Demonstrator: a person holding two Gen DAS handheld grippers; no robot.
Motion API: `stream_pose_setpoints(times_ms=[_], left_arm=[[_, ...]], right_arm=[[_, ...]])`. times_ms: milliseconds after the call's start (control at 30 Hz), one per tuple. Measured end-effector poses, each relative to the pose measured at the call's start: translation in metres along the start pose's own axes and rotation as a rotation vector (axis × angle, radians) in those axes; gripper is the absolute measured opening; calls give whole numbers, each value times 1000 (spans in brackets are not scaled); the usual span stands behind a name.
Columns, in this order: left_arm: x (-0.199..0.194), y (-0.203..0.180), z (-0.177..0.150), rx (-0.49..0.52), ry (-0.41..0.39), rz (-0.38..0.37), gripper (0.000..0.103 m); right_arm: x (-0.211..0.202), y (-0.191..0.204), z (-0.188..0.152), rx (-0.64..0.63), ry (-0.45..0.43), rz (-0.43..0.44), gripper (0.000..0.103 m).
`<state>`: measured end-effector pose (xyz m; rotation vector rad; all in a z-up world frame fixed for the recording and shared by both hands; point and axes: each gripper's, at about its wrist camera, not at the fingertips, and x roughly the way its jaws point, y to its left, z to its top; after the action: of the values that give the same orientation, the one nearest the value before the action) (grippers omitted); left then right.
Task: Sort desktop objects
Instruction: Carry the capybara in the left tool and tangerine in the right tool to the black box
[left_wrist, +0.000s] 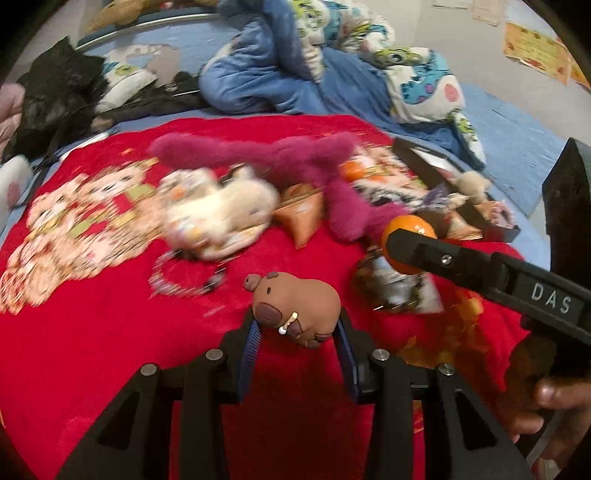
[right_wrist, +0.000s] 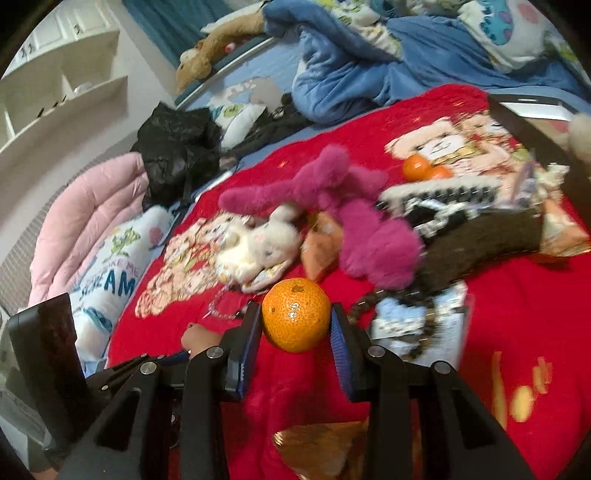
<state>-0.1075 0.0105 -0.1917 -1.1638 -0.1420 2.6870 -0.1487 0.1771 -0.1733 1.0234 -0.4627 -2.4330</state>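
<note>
My left gripper (left_wrist: 297, 325) is shut on a small brown capybara toy (left_wrist: 295, 306) and holds it above the red blanket (left_wrist: 110, 350). My right gripper (right_wrist: 295, 325) is shut on an orange (right_wrist: 296, 319) held above the blanket (right_wrist: 517, 295); that orange (left_wrist: 408, 227) and the right gripper's finger (left_wrist: 443, 258) also show at the right of the left wrist view. A magenta plush (right_wrist: 351, 206), a white plush rabbit (right_wrist: 258, 247), an orange snack bag (right_wrist: 319, 247) and two more oranges (right_wrist: 424, 168) lie on the blanket.
A black box (left_wrist: 461, 184) with toys stands at the blanket's right edge. A black-and-white patterned item (right_wrist: 439, 199), a dark furry item (right_wrist: 480, 251) and a bead string on a card (right_wrist: 417, 325) lie near it. Blue bedding (right_wrist: 369, 66), a black bag (right_wrist: 177, 151) and a pink quilt (right_wrist: 81, 221) surround the blanket.
</note>
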Motion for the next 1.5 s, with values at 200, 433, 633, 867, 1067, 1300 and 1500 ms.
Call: stream_pose_setpoints(times_ms=[200, 433, 633, 867, 1067, 1300, 1500], left_arm=[[10, -66, 21, 65, -5, -88, 40], [33, -154, 38, 108, 17, -212, 40], [47, -219, 41, 179, 24, -246, 40], [64, -260, 59, 188, 42, -276, 40], [98, -275, 88, 151, 73, -260, 40], [135, -296, 110, 177, 110, -220, 40], [157, -316, 118, 230, 133, -212, 40]], right_arm=[[-43, -40, 8, 41, -74, -54, 35], [-119, -114, 5, 77, -133, -216, 35], [-170, -170, -1, 155, -176, -290, 35], [-200, -206, -7, 234, -234, -310, 35], [-194, -222, 9, 233, -238, -285, 35], [-186, -251, 45, 238, -259, -303, 35], [-180, -279, 67, 252, -248, -333, 35]])
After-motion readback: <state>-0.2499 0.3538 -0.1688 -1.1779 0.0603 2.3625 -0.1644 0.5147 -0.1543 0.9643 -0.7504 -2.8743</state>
